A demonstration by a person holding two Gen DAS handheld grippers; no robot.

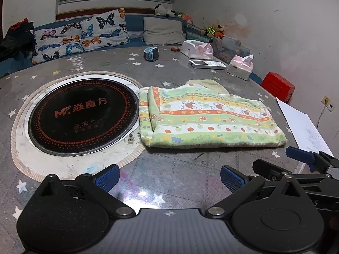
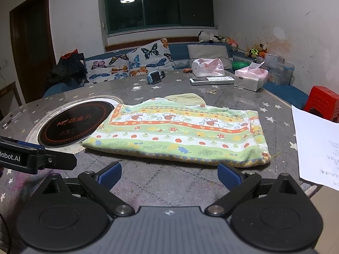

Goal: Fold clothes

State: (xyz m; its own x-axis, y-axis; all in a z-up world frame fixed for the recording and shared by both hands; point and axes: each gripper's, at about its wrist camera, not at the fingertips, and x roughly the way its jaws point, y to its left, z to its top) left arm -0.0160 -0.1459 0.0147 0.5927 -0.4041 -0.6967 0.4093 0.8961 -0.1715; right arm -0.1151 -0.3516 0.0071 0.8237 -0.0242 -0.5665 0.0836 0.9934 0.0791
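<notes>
- Two tissue packs sit at the far side of the tabletop (image 2: 169,182): a pink tissue box (image 2: 251,78) and a white tissue bag (image 2: 208,67), with a white remote (image 2: 211,80) lying between them and a blue watch (image 2: 155,76) further left.
- A round black induction cooktop (image 1: 82,116) is sunk into the tabletop, just beside the left edge of the garment.
- A white sheet of paper (image 2: 315,146) overhangs the tabletop's right edge, near the garment, with a red stool (image 2: 324,101) behind it.
- Butterfly-print pillows (image 2: 135,62) and a grey cushion (image 2: 208,53) line the bench behind.
- The folded garment (image 1: 207,118), green-striped with rabbits and mushrooms, lies flat in the middle of the tabletop, with a pale green flap showing at its far edge.
- The left tongs (image 1: 169,177) hang over bare tabletop short of the garment, blue pads wide apart, holding nothing.
- The right tongs (image 2: 169,173) are likewise spread wide and empty, just short of the garment's near edge.
</notes>
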